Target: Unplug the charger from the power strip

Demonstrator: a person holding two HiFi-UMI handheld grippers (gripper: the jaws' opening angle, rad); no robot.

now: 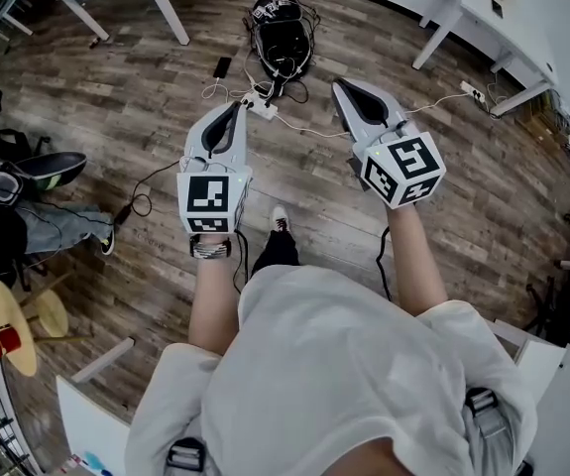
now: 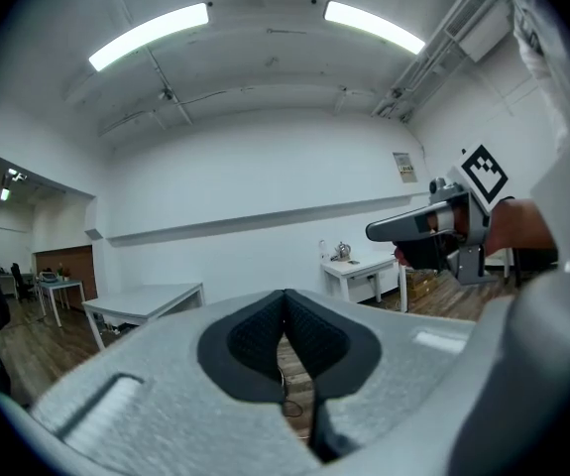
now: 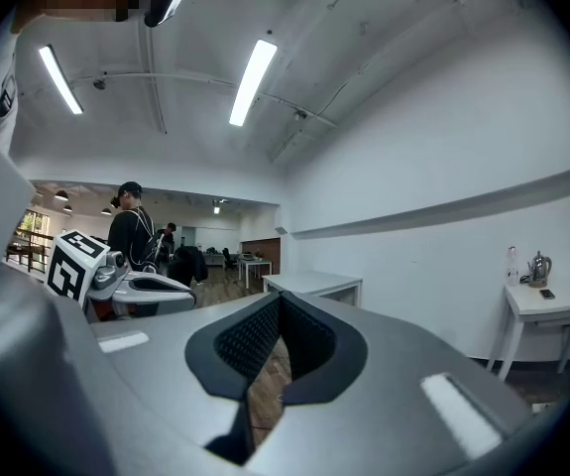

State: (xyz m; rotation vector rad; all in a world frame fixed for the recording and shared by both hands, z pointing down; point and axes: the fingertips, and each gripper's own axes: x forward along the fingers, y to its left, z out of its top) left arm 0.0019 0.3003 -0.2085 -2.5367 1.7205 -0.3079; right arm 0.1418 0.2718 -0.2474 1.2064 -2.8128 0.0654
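A small white power strip [image 1: 262, 106] trailing thin cables lies mid-floor on the wood-plank floor [image 1: 443, 167] beside a black bag [image 1: 283, 33], its charger too small to make out, while the left gripper [image 1: 238, 107] and right gripper [image 1: 340, 86] hover closed and empty.

I see a wood floor [image 1: 116, 117]: power strip [image 1: 260, 105] just past my left gripper [image 1: 237, 109], black bag [image 1: 283, 33] and phone [image 1: 222, 66] beyond.
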